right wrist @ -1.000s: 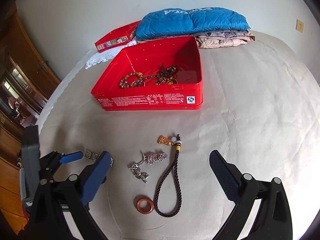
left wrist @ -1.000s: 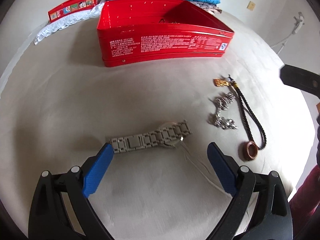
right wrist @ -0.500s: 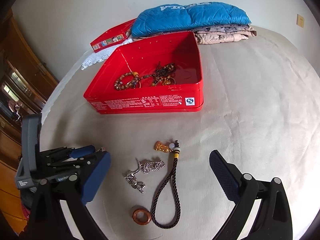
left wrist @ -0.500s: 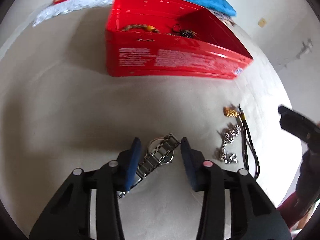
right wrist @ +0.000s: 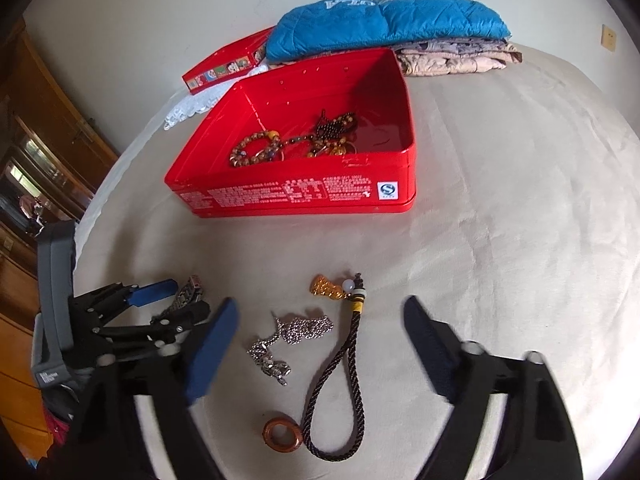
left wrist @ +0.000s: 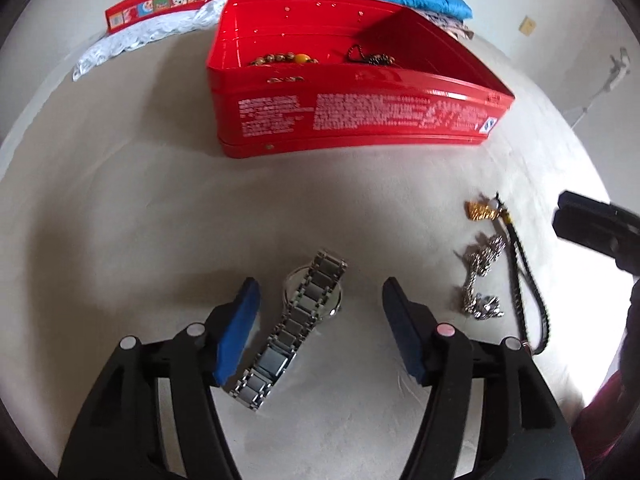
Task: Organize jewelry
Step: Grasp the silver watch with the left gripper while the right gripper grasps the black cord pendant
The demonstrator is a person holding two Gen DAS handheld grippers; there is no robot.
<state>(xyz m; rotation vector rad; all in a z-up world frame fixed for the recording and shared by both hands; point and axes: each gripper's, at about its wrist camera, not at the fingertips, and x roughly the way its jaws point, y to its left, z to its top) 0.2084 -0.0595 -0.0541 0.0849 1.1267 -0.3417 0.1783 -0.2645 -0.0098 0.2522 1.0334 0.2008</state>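
Lying on the beige bed cover, the silver watch rests between the two blue pads of the left gripper. The jaws of this gripper are spread and the pads do not touch the metal band; the band runs diagonally, with one end close to the left pad and the watch face further forward. In the right wrist view the same watch shows only partly behind the left gripper.

The right gripper is also spread wide and holds nothing. Between its fingers, on the cover, lie a silver chain in a small heap, a dark braided cord forming a loop, a golden charm at the far end of the cord, and a brown ring just beside the near end of the loop.

Further toward the far edge of the bed stands the red tin box, open, with bead bracelets and other dark beads inside. Behind it are a blue padded jacket on folded clothes, and the red lid lying on white lace near the wall.
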